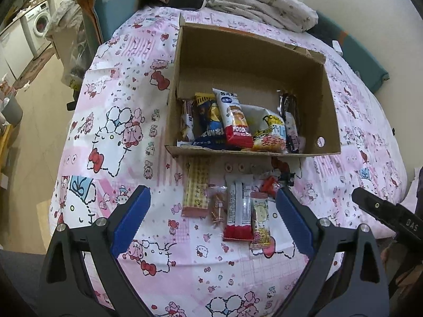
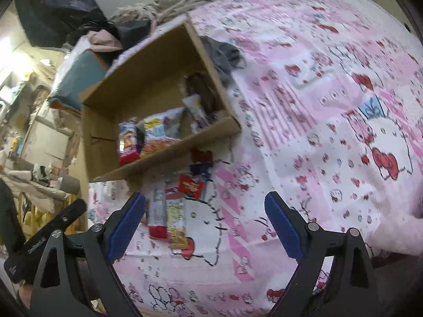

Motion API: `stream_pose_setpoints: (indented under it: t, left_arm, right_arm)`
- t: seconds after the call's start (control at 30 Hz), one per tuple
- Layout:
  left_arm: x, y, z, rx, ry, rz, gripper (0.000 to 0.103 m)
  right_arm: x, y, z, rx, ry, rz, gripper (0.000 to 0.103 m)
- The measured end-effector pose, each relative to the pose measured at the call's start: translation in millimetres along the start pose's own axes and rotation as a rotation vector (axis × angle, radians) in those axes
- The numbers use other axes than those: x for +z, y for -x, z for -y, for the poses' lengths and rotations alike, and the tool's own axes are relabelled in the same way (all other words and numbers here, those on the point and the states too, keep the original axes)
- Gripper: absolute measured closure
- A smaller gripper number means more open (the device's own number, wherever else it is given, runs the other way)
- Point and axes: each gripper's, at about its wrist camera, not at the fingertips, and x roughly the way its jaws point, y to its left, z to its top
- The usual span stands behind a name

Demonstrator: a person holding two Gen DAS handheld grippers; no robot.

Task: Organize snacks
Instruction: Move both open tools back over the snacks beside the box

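Observation:
An open cardboard box (image 1: 327,111) stands on a pink cartoon-print bedsheet (image 1: 127,100) and holds several snack packs standing along its near wall. In front of it lie loose snacks: a long yellow wafer pack (image 1: 197,187), a small brown packet (image 1: 218,206), a white-and-red bar (image 1: 238,211), a yellow cartoon pack (image 1: 260,222) and a small red packet (image 1: 269,185). My left gripper (image 1: 212,216) hovers open above these, with nothing between its fingers. My right gripper (image 2: 206,224) is open too, empty, above the sheet just right of the white-and-red bar (image 2: 157,216); the box (image 2: 164,155) lies up left.
Crumpled bedding (image 1: 259,0) and a teal cushion (image 1: 116,8) lie behind the box. The bed's left edge drops to a floor with a washing machine (image 1: 39,23). The right gripper's black body (image 1: 391,214) shows at the right of the left wrist view.

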Motion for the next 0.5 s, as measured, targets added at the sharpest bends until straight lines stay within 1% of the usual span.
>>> stream_pose_setpoints:
  t: [0.07,0.17,0.23,0.33,0.37,0.4,0.47,0.5]
  left_arm:
    - [-0.5,-6.7,-6.1,0.008,0.025,-0.021,0.009]
    - [-3.1,-21.2,-15.5,0.014,0.078,-0.076,0.009]
    - [-8.8,-35.7,-14.4,0.008,0.092,-0.144,0.009]
    - [-17.6,-56.2,-0.3,-0.028,0.063,-0.23,0.009]
    - [-19.8,-59.9,6.5,-0.039,0.047,-0.243,0.009]
    - [-20.8,-63.0,15.7,-0.052,0.014,-0.246,0.009]
    - [-20.5,-66.8,27.4,-0.041,-0.039,-0.236,0.01]
    - [-19.3,-69.8,31.3,-0.032,-0.062,-0.231,0.018]
  right_arm:
    - [0.5,-4.1,6.7,-0.01,-0.034,-0.017,0.009]
    - [3.2,-9.0,14.9,-0.001,-0.082,-0.036,0.009]
    - [4.6,-11.6,17.9,0.001,-0.102,-0.043,0.009]
    - [6.5,-15.5,18.8,-0.008,-0.11,-0.051,0.009]
    - [6.7,-15.9,18.7,-0.011,-0.109,-0.052,0.009]
    - [6.8,-15.8,19.0,-0.014,-0.109,-0.051,0.009]
    - [6.6,-16.0,19.7,-0.016,-0.112,-0.049,0.009]
    - [6.1,-16.0,20.0,-0.014,-0.114,-0.05,0.009]
